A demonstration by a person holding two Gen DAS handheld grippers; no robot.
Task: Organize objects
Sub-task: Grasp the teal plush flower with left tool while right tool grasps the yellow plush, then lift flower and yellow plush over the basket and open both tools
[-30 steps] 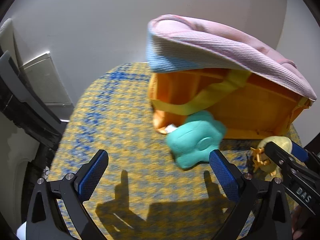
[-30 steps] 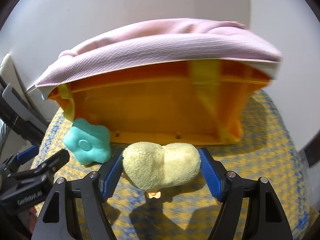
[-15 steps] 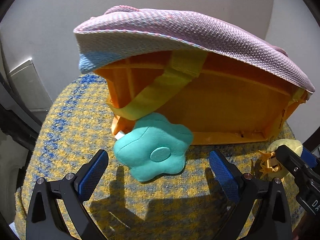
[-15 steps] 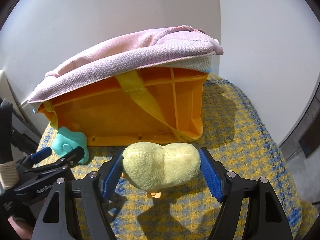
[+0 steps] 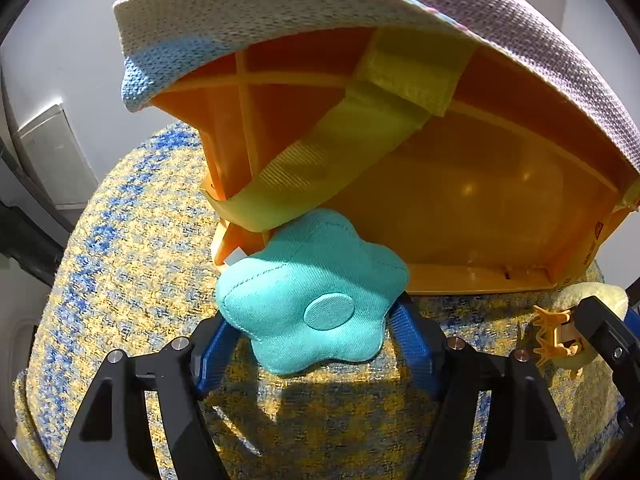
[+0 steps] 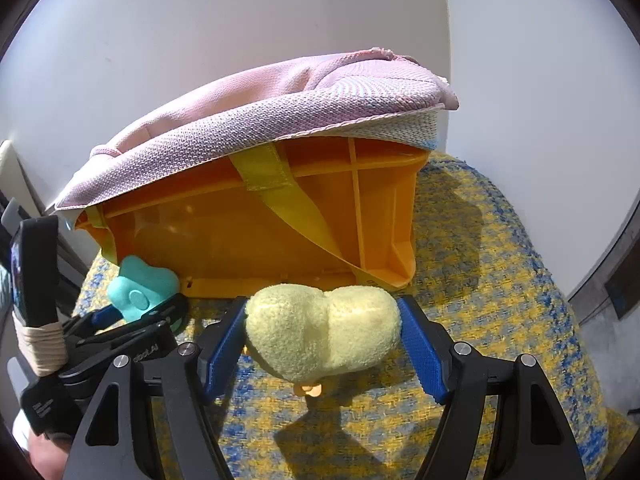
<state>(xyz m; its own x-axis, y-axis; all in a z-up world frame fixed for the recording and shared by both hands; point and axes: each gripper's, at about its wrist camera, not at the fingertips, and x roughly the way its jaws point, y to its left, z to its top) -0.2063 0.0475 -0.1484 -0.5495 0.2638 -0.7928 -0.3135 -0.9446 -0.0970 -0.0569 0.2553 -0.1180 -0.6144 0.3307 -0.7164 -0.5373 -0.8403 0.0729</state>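
**Gripping two soft toys in front of an orange bin**

Pinching a teal flower-shaped plush between its blue pads, the left tool holds the toy by its lower lobes, just ahead of its black fingers. The plush has stitched edges and a round patch in its middle. Its upper lobes touch, or nearly touch, the lower edge of an orange plastic bin directly beyond the tool. A yellow webbing strap runs diagonally across the bin's side, ending just above the plush. A pink woven cloth with a pale blue corner drapes over the top of the bin and overhangs it.

The right tool is clamped on a pale yellow fuzzy plush, with one blue pad pressed against each side. A small orange part shows under this toy. The same bin stands just beyond the tool, with the cloth over it and the strap crossing its side.

From the right wrist view, the left tool appears off to the left with the teal plush in its grip. From the left wrist view, the yellow plush sits at the far right edge.

Everything rests on or hangs over a yellow and blue woven fabric surface, with white walls behind.
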